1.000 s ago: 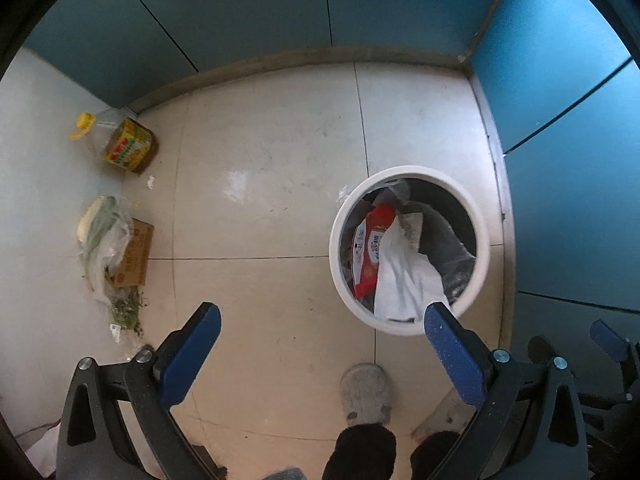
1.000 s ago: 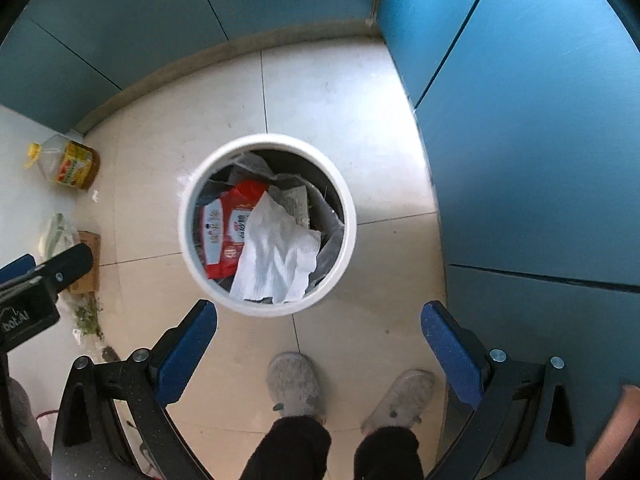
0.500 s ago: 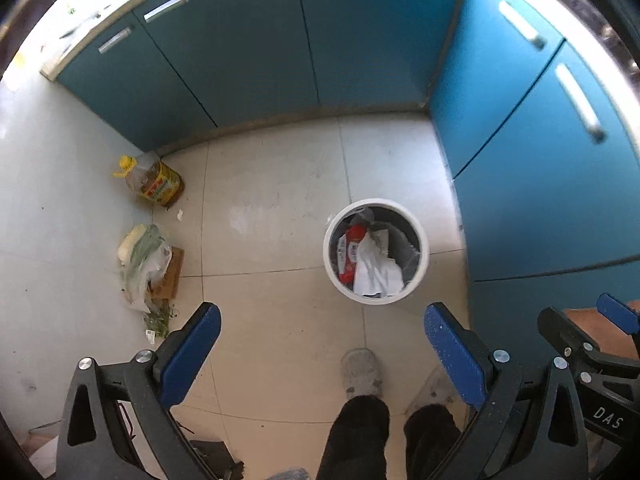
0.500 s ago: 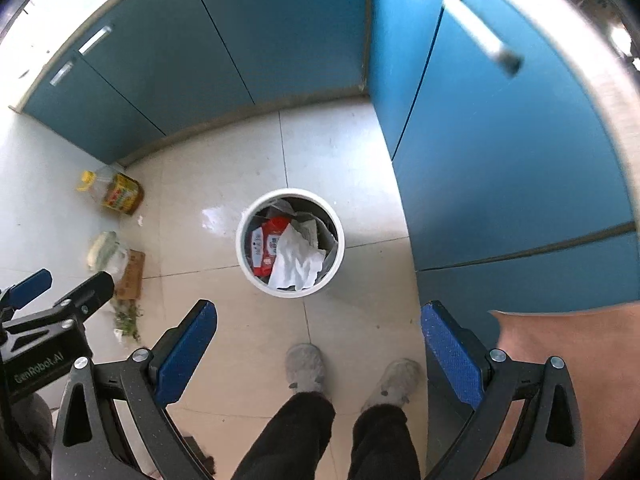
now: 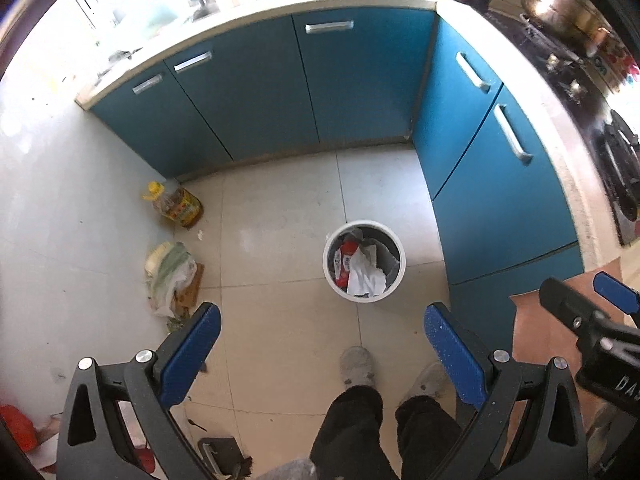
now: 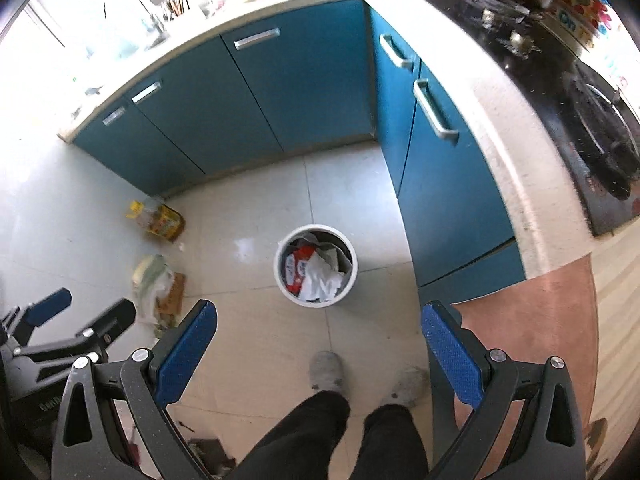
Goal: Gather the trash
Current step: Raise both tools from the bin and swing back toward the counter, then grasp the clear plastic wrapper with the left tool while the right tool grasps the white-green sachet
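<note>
A round white trash bin [image 5: 394, 280] [image 6: 280, 276] stands on the tiled floor far below both grippers. It holds crumpled white paper [image 5: 366, 280] [image 6: 320, 282] and a red wrapper [image 5: 344, 258] [image 6: 298, 264]. My left gripper [image 5: 322, 344] is open and empty, high above the floor. My right gripper [image 6: 318, 342] is open and empty too, at about the same height. The right gripper shows at the right edge of the left wrist view [image 5: 592, 312], and the left gripper shows at the left edge of the right wrist view [image 6: 60, 332].
Blue cabinets [image 5: 352, 80] [image 6: 296, 76] with a pale counter wrap the corner behind and right of the bin. An oil bottle [image 5: 176, 204] [image 6: 158, 218] and a plastic bag on a cardboard box [image 5: 172, 276] [image 6: 158, 284] lie by the left wall. The person's legs and feet [image 5: 356, 364] [image 6: 326, 370] stand below.
Both grippers have risen well away from the bin, which now looks much smaller. The cabinets, counter and stove have come into view. Both stay open and empty.
</note>
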{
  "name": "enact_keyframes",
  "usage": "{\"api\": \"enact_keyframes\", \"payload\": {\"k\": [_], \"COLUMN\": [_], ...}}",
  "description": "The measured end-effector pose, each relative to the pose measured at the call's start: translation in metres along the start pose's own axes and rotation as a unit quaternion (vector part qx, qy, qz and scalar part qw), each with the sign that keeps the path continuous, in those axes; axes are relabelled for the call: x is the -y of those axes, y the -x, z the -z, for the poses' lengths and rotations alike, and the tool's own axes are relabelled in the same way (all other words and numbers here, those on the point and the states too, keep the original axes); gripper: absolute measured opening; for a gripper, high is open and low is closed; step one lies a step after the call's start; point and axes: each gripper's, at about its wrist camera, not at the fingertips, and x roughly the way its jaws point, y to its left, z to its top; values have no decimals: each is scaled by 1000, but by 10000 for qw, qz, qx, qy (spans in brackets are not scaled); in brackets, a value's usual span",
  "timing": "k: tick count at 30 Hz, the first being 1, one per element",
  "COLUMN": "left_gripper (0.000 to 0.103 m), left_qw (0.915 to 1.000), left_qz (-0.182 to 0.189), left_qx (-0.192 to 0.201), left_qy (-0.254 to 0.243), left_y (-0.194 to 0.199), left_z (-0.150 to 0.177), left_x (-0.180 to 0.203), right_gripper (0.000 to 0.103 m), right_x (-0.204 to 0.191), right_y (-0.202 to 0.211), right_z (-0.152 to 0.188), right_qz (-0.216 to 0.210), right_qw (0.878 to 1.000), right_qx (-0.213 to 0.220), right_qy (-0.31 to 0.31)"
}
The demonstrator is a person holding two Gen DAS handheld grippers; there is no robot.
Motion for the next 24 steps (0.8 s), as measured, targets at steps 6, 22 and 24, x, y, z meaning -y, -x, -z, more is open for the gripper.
{"api": "enact_keyframes", "payload": {"k": [6,22,24], "left_gripper": [103,103,103], "left_qw": [9976,9500,9314], "left_qz": [-335,672,923], "left_qx": [580,1129,1034], "left_qy": [-190,-2832,-3366], "left_y": [46,120,130], "left_z": [-18,-8,19], "left_x": [43,419,484], "right_gripper": [103,103,103], "right_x": [56,470,521], "right_y": [55,207,224], "right_z": [4,205,257], "right_qz": [-422,1603,1942], "right_qw": [9949,8189,7700], "right_qx": [427,1402,1433], "right_qy": [-816,-5329,-5907]}}
